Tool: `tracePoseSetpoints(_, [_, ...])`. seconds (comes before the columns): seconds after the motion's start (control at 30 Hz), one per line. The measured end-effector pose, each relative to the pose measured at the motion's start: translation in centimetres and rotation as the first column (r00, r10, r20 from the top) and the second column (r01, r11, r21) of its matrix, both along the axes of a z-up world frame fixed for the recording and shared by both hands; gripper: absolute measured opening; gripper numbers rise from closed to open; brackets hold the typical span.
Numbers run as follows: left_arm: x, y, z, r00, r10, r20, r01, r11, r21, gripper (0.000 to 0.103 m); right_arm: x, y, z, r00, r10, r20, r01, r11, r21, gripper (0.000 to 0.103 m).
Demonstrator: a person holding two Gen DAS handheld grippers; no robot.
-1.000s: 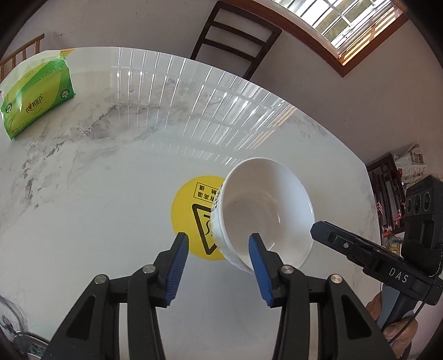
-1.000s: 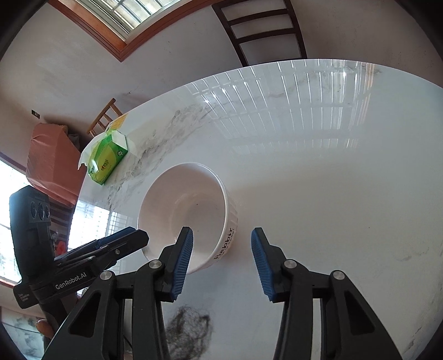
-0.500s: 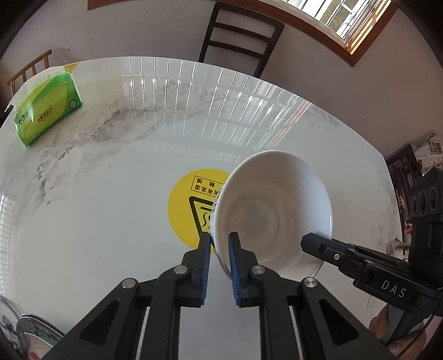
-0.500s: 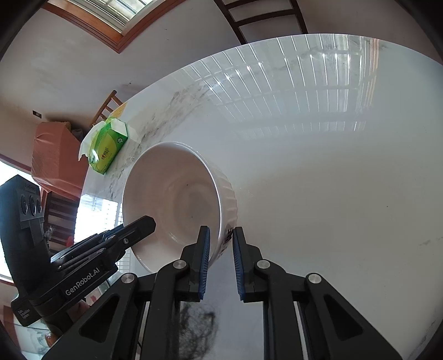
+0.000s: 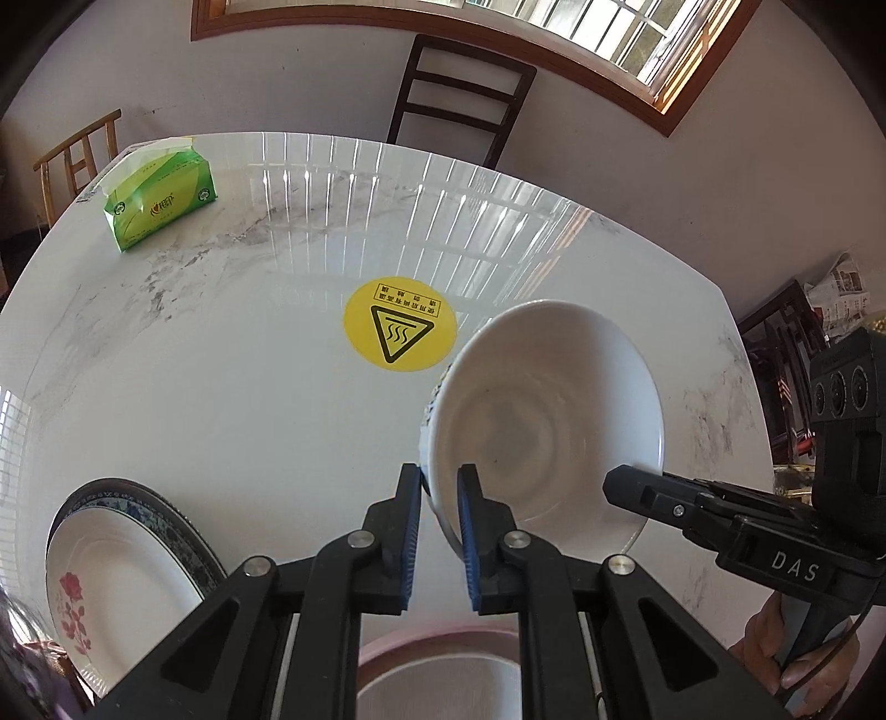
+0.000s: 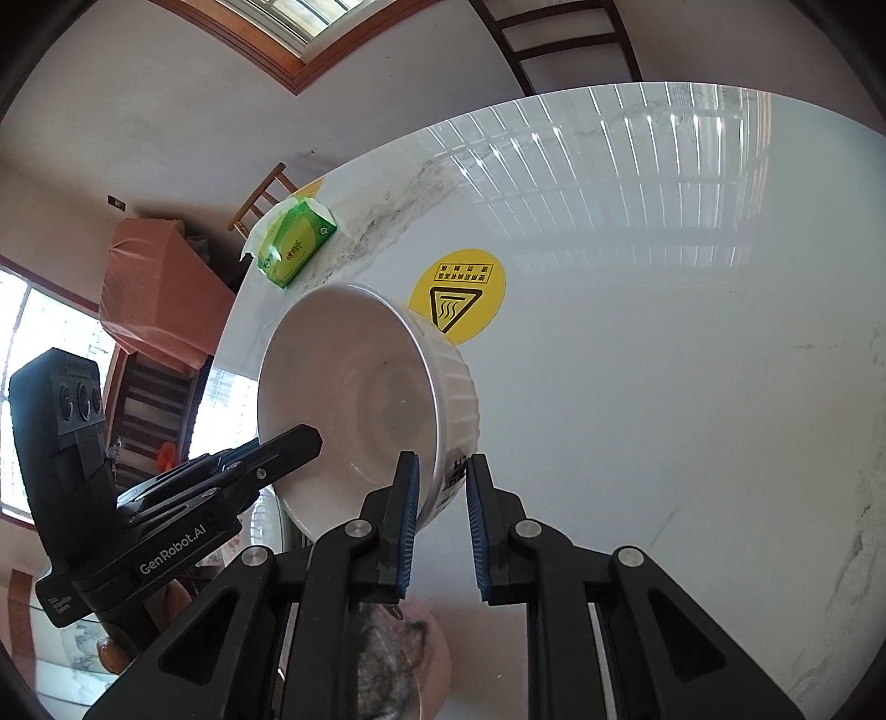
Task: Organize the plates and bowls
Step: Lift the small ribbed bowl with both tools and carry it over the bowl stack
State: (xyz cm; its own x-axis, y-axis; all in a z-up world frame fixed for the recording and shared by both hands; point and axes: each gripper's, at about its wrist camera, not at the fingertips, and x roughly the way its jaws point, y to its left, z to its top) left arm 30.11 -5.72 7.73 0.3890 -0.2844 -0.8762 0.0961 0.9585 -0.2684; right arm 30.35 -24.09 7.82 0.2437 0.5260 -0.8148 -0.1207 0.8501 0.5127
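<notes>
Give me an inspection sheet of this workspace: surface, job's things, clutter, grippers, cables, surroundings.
Surface: white marble table with a yellow hot-surface sticker.
Job's things: white bowl tilted, off the table; rose-patterned plate on a blue-rimmed plate; pink-rimmed dish below.
Clutter: green tissue pack.
Grippers: left gripper and right gripper both shut on the bowl's rim, opposite sides.
Cables: nothing seen.
Surroundings: dark chair, window.

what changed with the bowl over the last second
Both grippers' jaws have just closed on opposite sides of the white bowl's rim: left gripper, right gripper. The bowl has come up off the table and tilted. The tissue pack and yellow sticker stayed put.
</notes>
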Motion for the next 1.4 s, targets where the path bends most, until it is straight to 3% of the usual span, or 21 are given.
tracePoseSetpoints(0.27, [-6.1,0.9,2.6,1.000,-0.003,0.018,0.003,1.000,-0.017,0.014,-5.4,0.7,2.4,0.999,0.035,0.025,-0.036,0.999,0.006,0.016])
tracePoseSetpoints(0.7, [-12.2,2.4,2.4,1.000,-0.010,-0.004,0.009,1.000,-0.023,0.014,-11.4,1.6,2.5,0.998,0.069,0.013,-0.069,0.998,-0.008,0.016])
tracePoseSetpoints(1.4, [-15.4,3.7,0.2,0.997,-0.002,-0.078,0.000,1.000,-0.021,0.015,-13.7,3.3,1.0,0.995,0.096,-0.027,-0.097,0.995,-0.035,0.016])
